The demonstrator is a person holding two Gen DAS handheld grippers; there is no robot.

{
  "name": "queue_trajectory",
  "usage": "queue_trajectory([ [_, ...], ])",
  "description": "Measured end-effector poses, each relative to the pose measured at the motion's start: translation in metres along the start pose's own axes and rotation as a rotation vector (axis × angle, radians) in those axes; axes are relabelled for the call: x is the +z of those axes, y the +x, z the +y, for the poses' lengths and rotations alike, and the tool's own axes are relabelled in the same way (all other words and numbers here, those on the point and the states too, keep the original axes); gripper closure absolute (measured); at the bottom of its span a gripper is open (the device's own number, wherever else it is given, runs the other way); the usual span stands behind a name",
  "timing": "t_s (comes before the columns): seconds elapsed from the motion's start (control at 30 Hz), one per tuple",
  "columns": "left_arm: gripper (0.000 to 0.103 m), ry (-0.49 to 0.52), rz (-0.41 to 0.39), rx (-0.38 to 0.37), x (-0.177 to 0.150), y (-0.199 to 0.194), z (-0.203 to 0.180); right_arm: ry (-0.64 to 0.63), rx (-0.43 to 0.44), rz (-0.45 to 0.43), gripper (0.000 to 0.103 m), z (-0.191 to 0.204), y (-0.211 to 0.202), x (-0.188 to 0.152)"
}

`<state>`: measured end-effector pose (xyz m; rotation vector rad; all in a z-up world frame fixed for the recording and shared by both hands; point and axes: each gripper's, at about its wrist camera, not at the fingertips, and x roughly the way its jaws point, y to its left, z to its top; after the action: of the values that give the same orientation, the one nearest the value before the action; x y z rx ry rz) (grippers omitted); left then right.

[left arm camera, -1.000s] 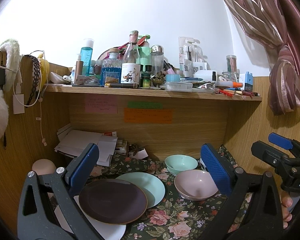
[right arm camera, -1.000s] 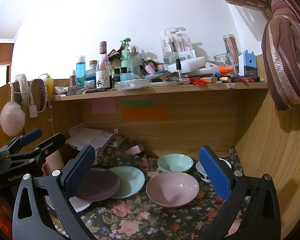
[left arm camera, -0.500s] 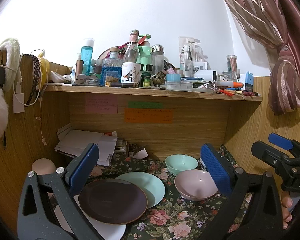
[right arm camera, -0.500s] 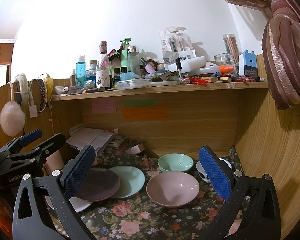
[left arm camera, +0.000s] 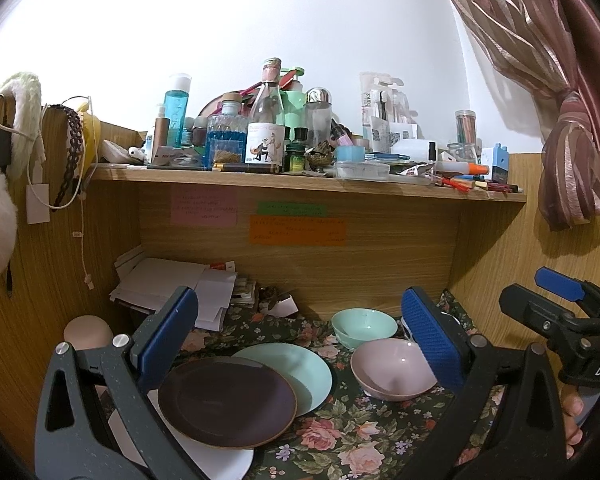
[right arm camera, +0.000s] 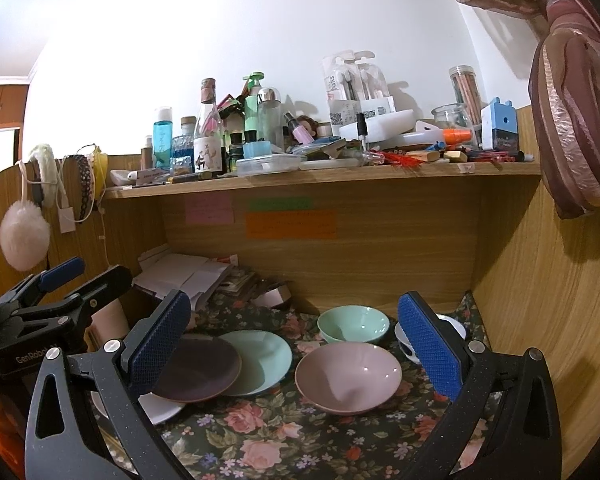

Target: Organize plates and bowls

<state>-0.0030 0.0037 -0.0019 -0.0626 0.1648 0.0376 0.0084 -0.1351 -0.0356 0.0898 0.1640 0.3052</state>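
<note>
On the floral cloth (right arm camera: 260, 444) a dark purple plate (right arm camera: 196, 368) overlaps a mint plate (right arm camera: 260, 356) and lies on a white plate (right arm camera: 160, 406). To their right are a pink bowl (right arm camera: 348, 376) and, behind it, a mint bowl (right arm camera: 354, 324). A white bowl (right arm camera: 456, 326) is partly hidden by a finger. The left wrist view shows the dark plate (left arm camera: 226, 400), mint plate (left arm camera: 304, 368), pink bowl (left arm camera: 392, 368) and mint bowl (left arm camera: 364, 322). My left gripper (left arm camera: 300, 312) hovers open before the plates. My right gripper (right arm camera: 294, 312) is open before the pink bowl. Neither holds anything.
The dishes lie in a wooden alcove with side walls (right arm camera: 540, 300) close on both sides. A shelf (left arm camera: 300, 184) overhead is crowded with bottles. A pile of papers (left arm camera: 172, 280) fills the back left corner. A tied curtain (left arm camera: 572, 172) hangs at the right.
</note>
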Motion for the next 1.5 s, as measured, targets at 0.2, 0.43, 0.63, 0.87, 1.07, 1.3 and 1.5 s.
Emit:
queue_trajectory([
  [0.2,0.0,-0.011,0.017,0.002,-0.004,0.006,0.008,0.003,0.008,0.017,0.0,0.001,0.008,-0.001],
  [0.43,0.0,-0.022,0.057,0.015,-0.013,0.019,0.022,0.0,0.024,0.055,0.0,0.007,0.029,-0.006],
  [0.63,0.0,-0.052,0.141,0.048,-0.028,0.043,0.049,-0.02,0.031,0.092,0.0,0.017,0.057,-0.018],
  [0.87,0.0,-0.053,0.257,0.115,-0.054,0.071,0.086,-0.007,0.072,0.195,0.0,0.025,0.101,-0.036],
  [1.07,0.0,-0.073,0.368,0.138,-0.078,0.09,0.117,-0.022,0.127,0.298,0.0,0.032,0.141,-0.055],
  [1.3,0.0,-0.099,0.465,0.182,-0.104,0.109,0.145,-0.053,0.19,0.418,0.012,0.047,0.184,-0.073],
  [1.5,0.016,-0.145,0.56,0.172,-0.122,0.125,0.164,-0.067,0.225,0.544,0.03,0.051,0.222,-0.091],
])
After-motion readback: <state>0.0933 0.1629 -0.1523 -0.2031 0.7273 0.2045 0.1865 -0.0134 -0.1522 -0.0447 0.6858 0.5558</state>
